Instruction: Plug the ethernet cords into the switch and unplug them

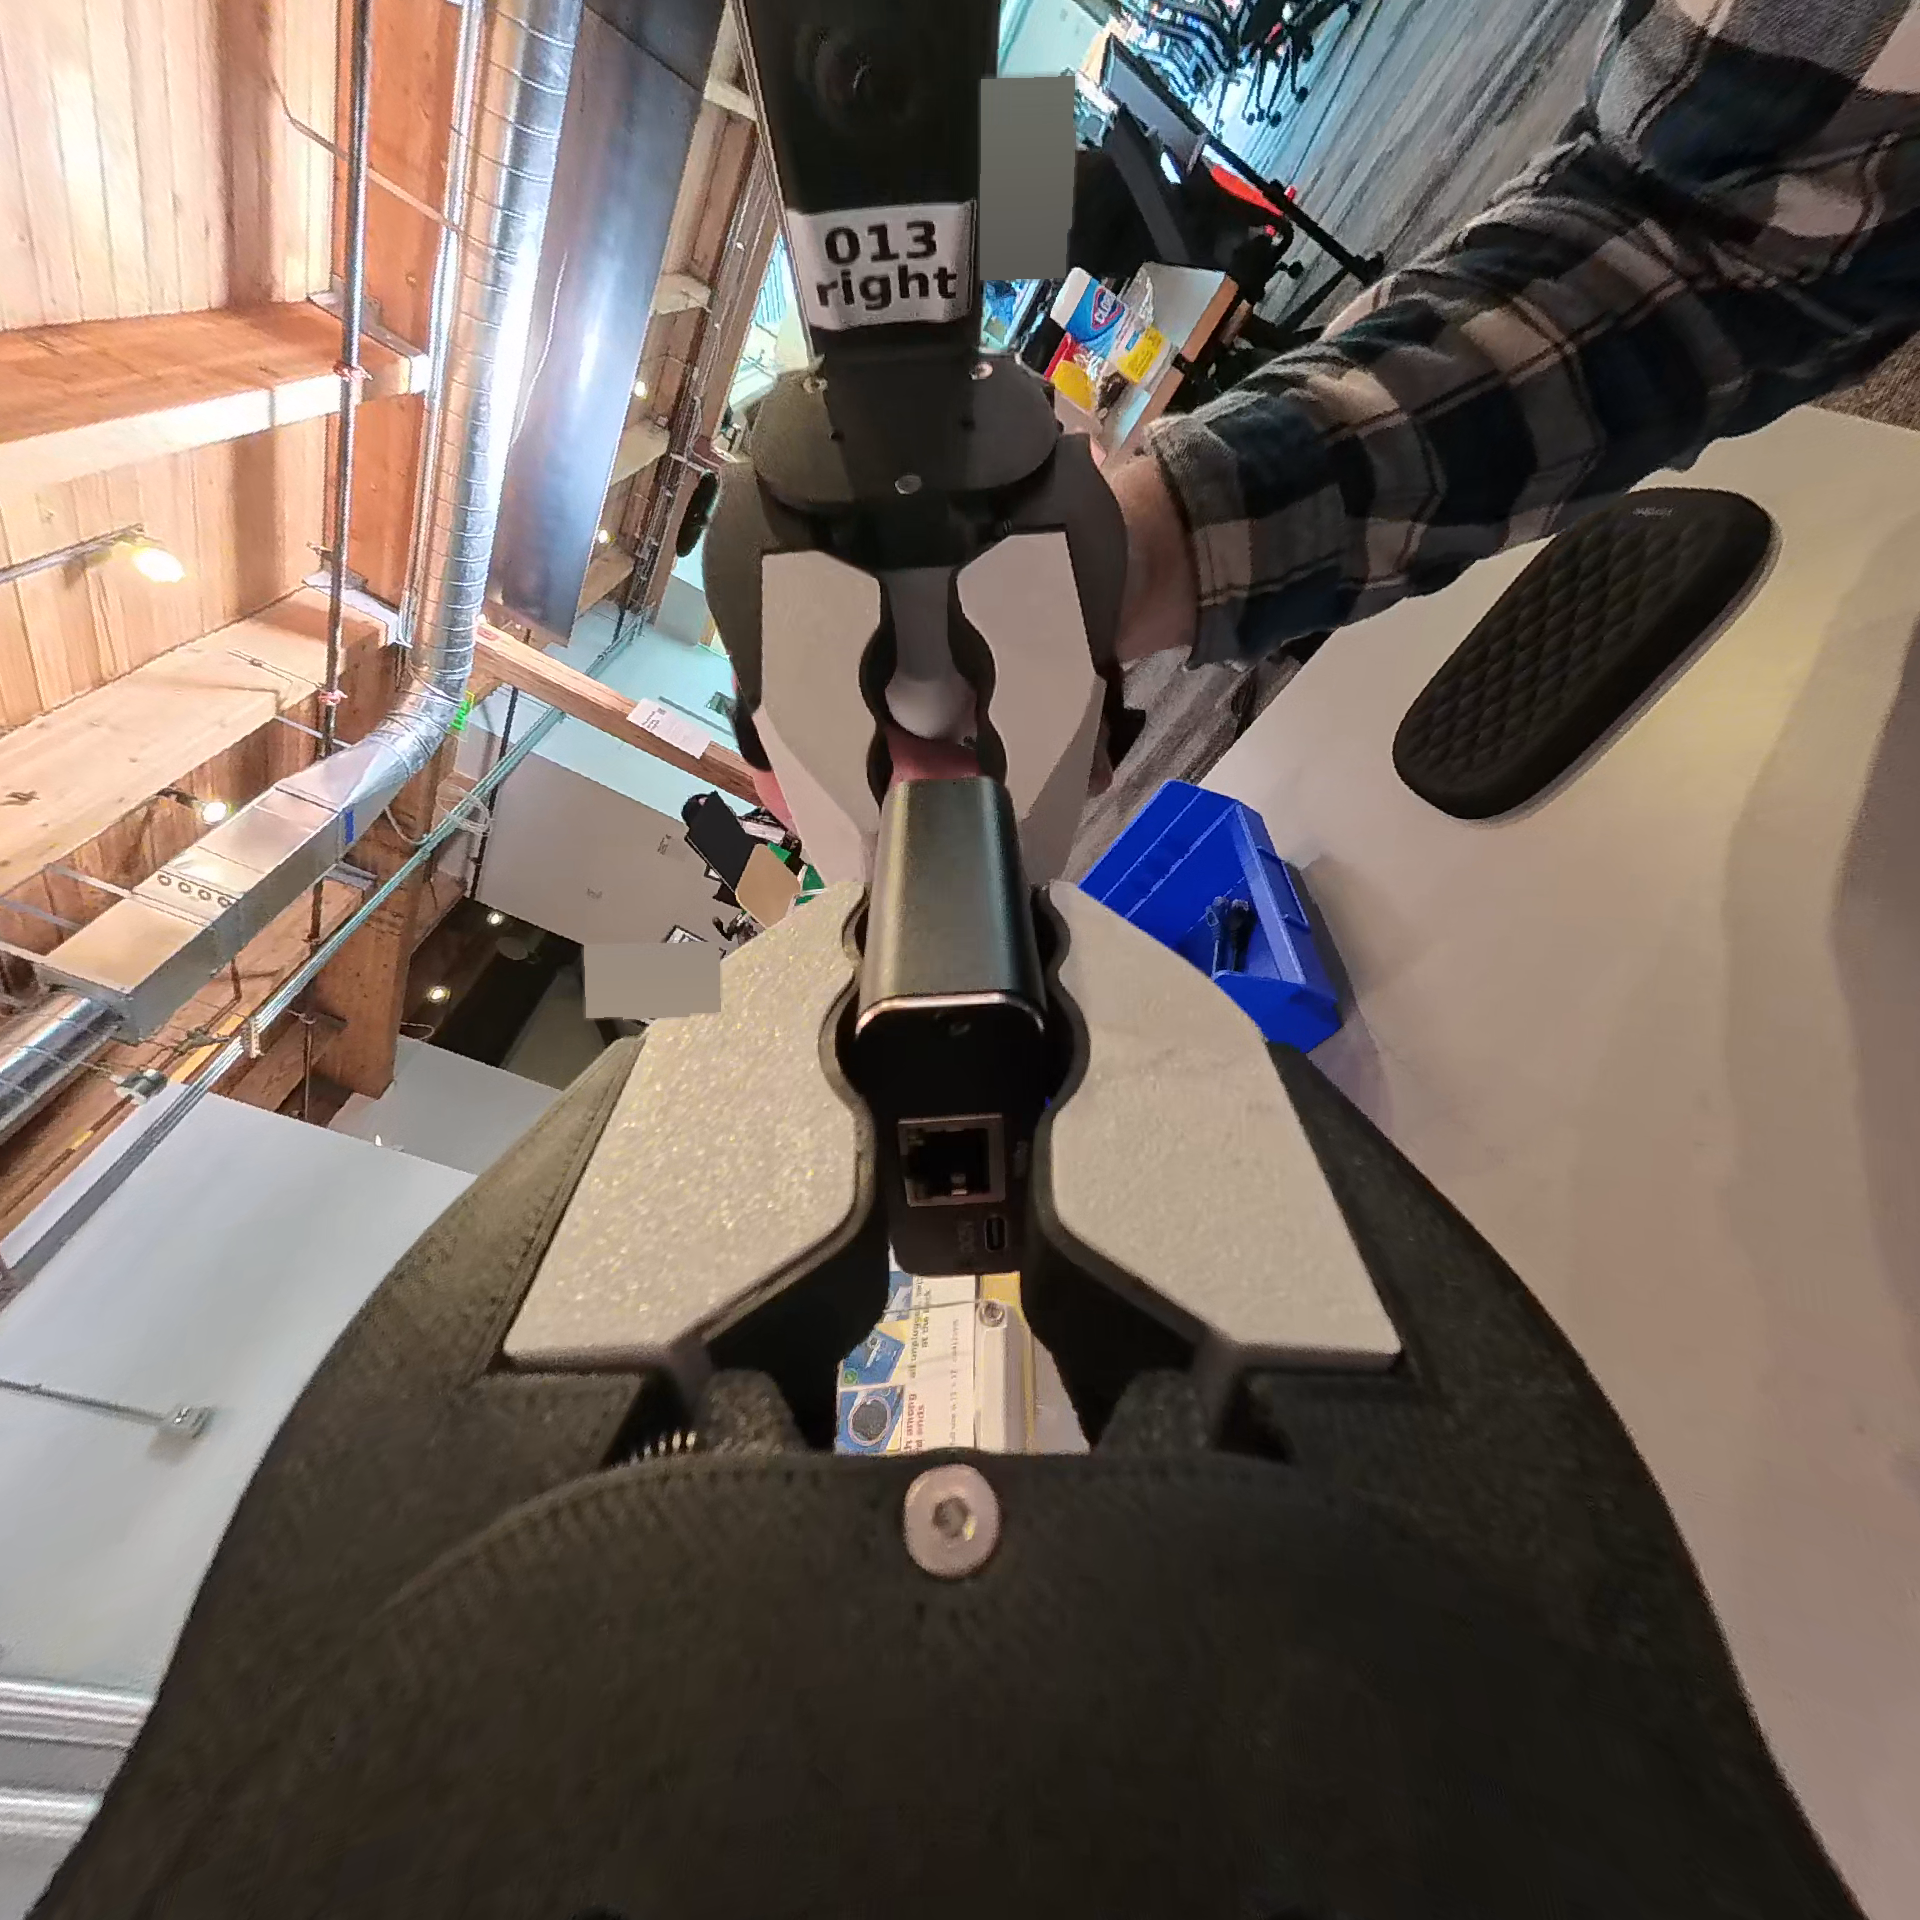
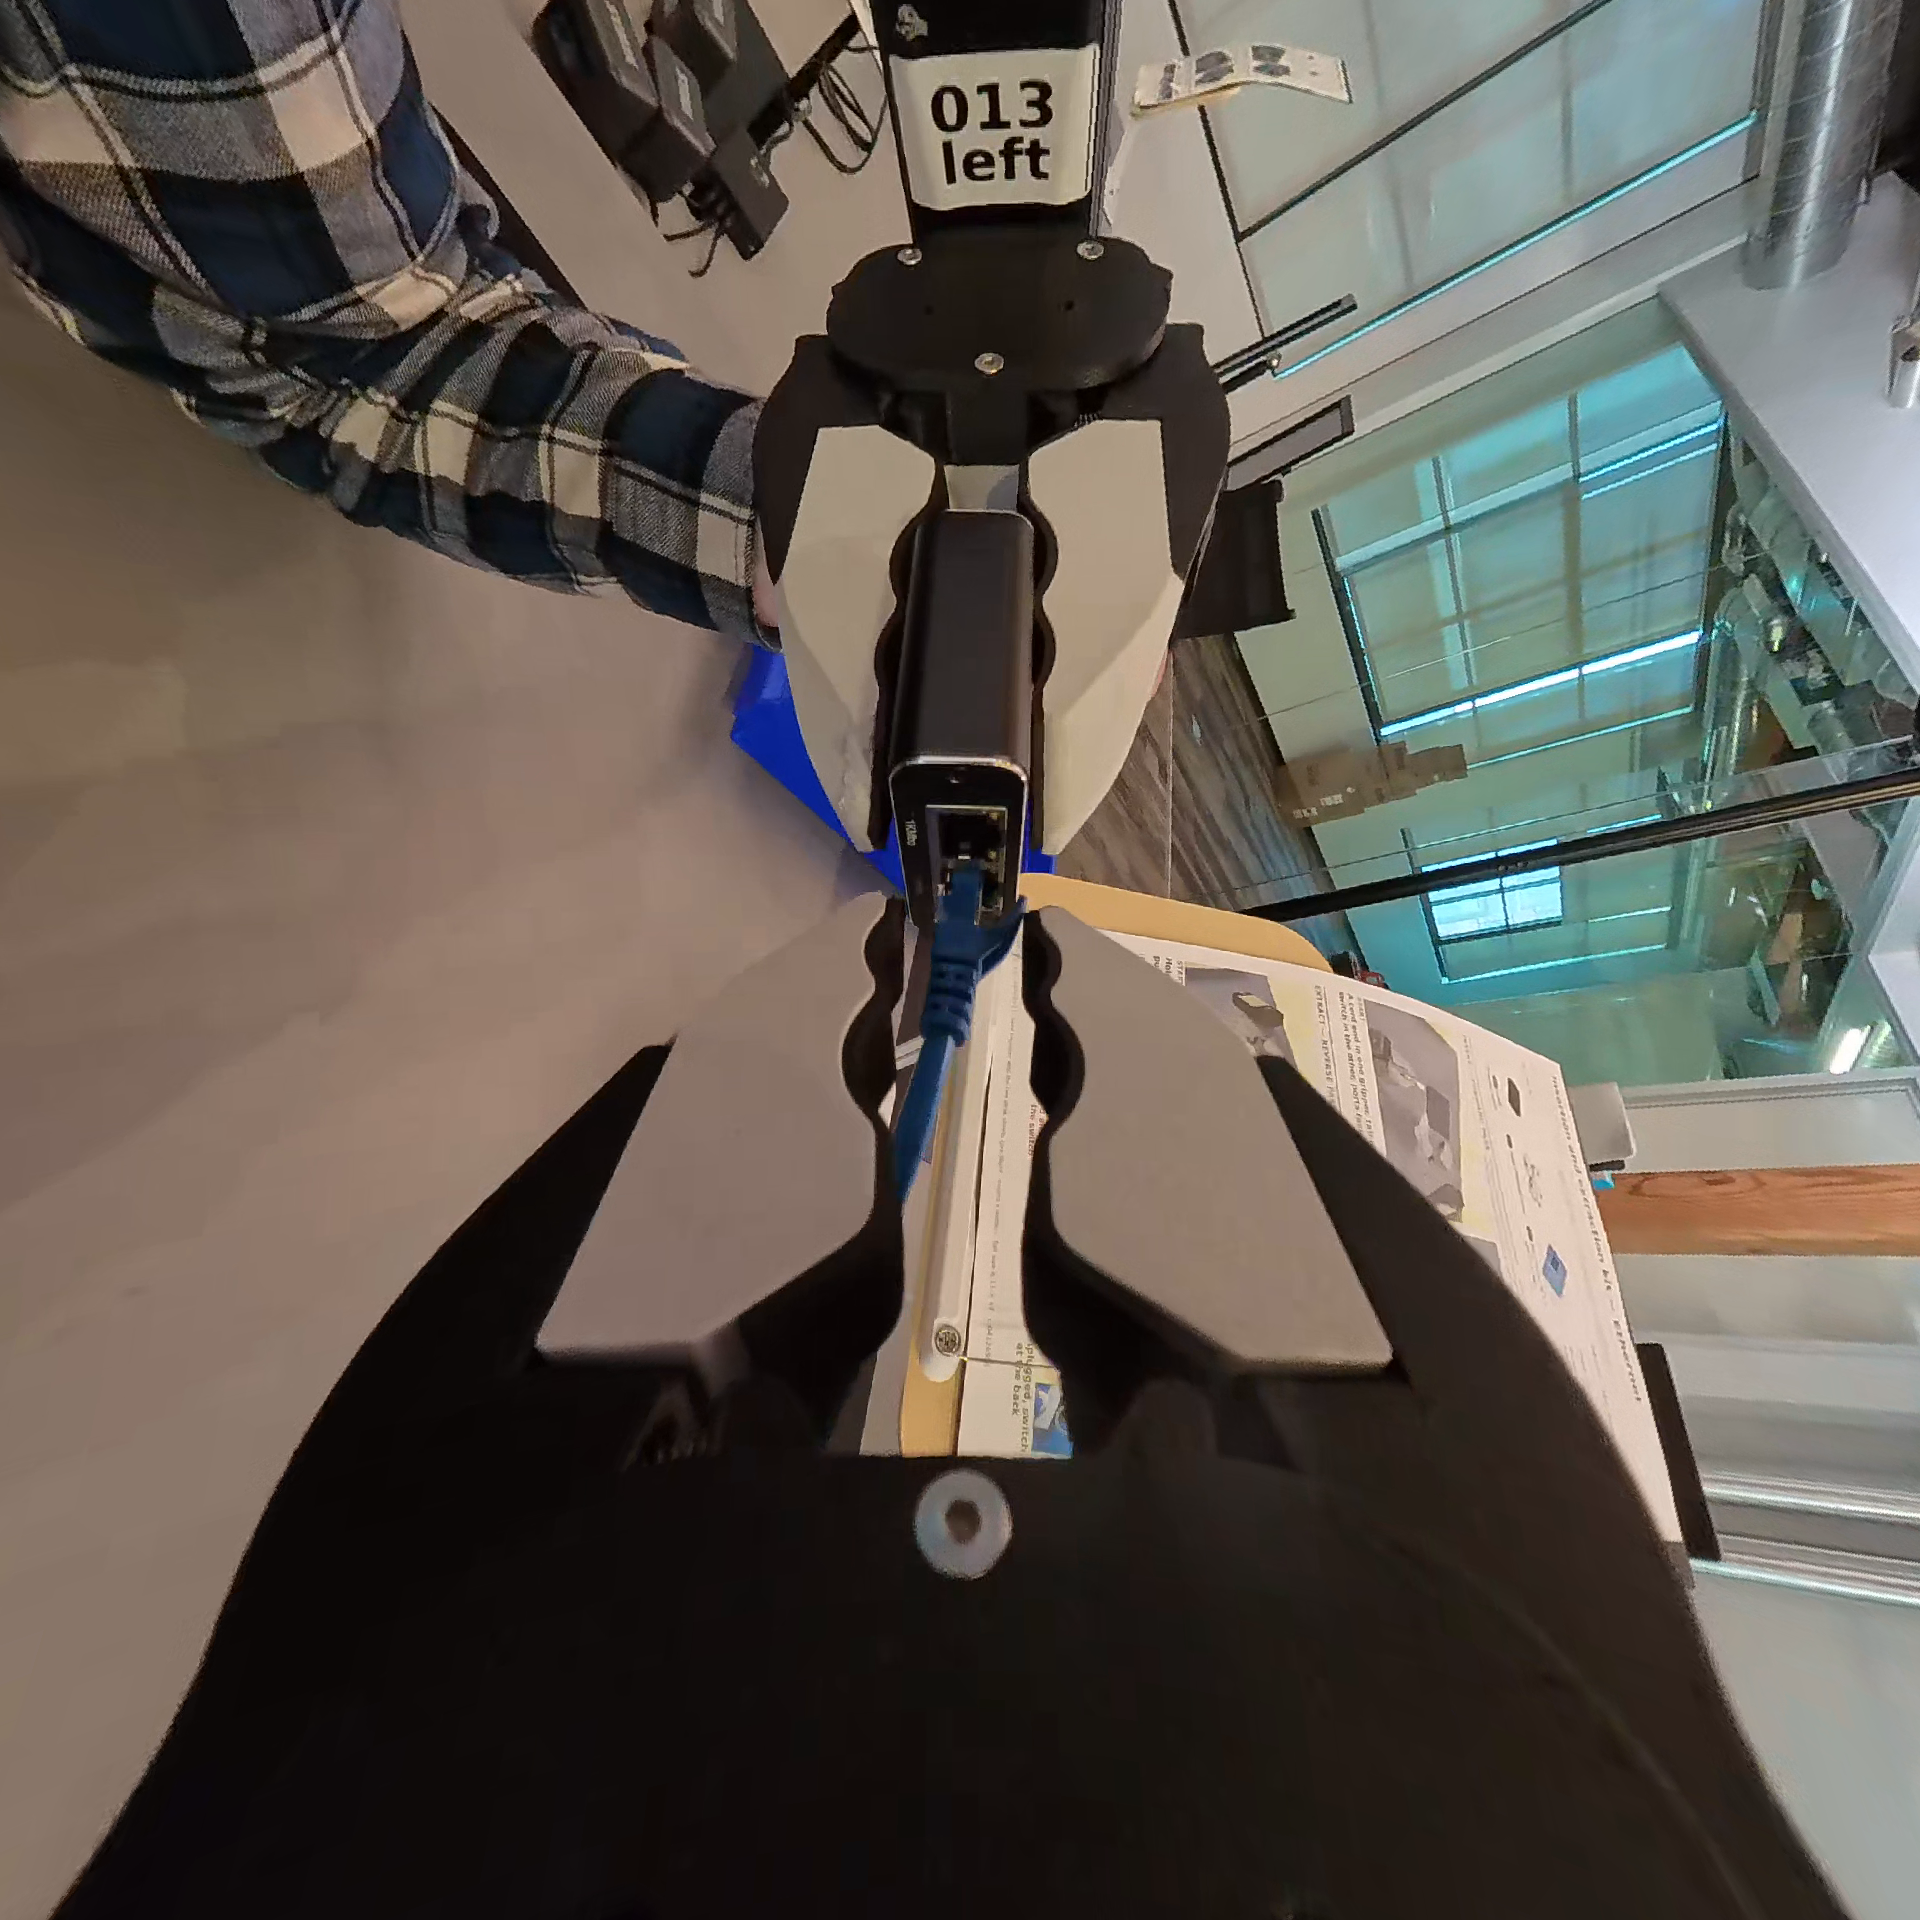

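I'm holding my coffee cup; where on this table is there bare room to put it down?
Bare white tabletop lies between the black quilted oval pad and the blue plastic bin. It is crowded around the black rectangular switch box.

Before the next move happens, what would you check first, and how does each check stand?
1. Left gripper holds the black switch: ok, its jaws press both sides.
2. Blue plug lines up with the switch's port: ok, its tip is in the opening.
3. Plug fully seated: cannot tell.
4. Right gripper grips the plug: cannot tell. Its jaws flank the plug, but contact is unclear.
5. Blue cord runs free between those jaws: ok.
6. Spare port on the switch's other end is empty: ok.
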`<act>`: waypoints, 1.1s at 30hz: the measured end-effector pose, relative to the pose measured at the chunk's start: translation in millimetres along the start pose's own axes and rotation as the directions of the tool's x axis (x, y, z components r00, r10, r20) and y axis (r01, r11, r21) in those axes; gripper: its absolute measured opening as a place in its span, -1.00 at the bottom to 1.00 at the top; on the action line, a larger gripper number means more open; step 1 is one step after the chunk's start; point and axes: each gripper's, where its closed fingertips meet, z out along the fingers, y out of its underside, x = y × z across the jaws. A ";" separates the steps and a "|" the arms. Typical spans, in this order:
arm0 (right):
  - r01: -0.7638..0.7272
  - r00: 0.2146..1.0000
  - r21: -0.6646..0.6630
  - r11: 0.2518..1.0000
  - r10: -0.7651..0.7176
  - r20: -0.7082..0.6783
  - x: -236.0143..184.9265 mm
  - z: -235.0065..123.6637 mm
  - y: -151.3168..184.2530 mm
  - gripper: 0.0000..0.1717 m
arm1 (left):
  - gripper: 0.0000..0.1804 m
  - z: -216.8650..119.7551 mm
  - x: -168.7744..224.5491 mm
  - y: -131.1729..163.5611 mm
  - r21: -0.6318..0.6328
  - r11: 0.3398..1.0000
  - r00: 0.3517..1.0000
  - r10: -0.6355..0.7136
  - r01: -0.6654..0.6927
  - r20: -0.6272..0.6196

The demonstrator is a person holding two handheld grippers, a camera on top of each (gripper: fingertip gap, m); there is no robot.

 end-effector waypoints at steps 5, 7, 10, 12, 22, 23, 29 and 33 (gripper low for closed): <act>-0.003 1.000 0.027 1.000 0.003 -0.012 0.7 -1.1 -3.4 -0.83 | -0.70 0.1 0.4 -2.8 0.016 1.000 1.000 -0.003 0.003 -0.003; 0.007 1.000 0.012 1.000 -0.007 -0.011 -0.3 -0.5 -2.4 -0.84 | -0.70 0.5 1.5 -2.4 0.014 1.000 1.000 -0.004 0.004 -0.010; 0.011 1.000 -0.009 1.000 -0.011 -0.018 0.6 -1.6 -1.6 -0.84 | -0.70 1.7 -0.3 -2.4 0.030 0.999 1.000 -0.026 0.026 -0.009; 0.010 1.000 -0.022 1.000 -0.011 -0.023 2.1 -3.0 -1.5 -0.85 | -0.61 1.9 -3.1 0.8 0.026 0.999 0.999 -0.047 0.047 -0.003; -0.027 0.999 0.007 1.000 0.027 -0.030 4.2 -8.4 -2.0 -0.85 | -0.55 2.4 -4.9 19.3 -0.018 0.996 0.996 -0.089 0.088 -0.022; -0.027 0.999 0.003 1.000 0.027 -0.033 4.5 -8.6 -1.3 -0.85 | -0.65 2.7 -2.8 18.8 -0.010 0.997 0.996 -0.078 0.078 -0.032; -0.030 0.999 0.012 0.999 0.030 -0.030 4.4 -10.4 -2.0 -0.85 | -0.71 3.8 -2.4 15.4 0.019 0.996 0.995 -0.091 0.091 -0.034; -0.033 0.999 0.018 0.999 0.034 -0.032 6.0 -11.8 -3.4 -0.85 | -0.70 3.3 -4.8 8.4 0.075 0.991 0.994 -0.111 0.113 -0.022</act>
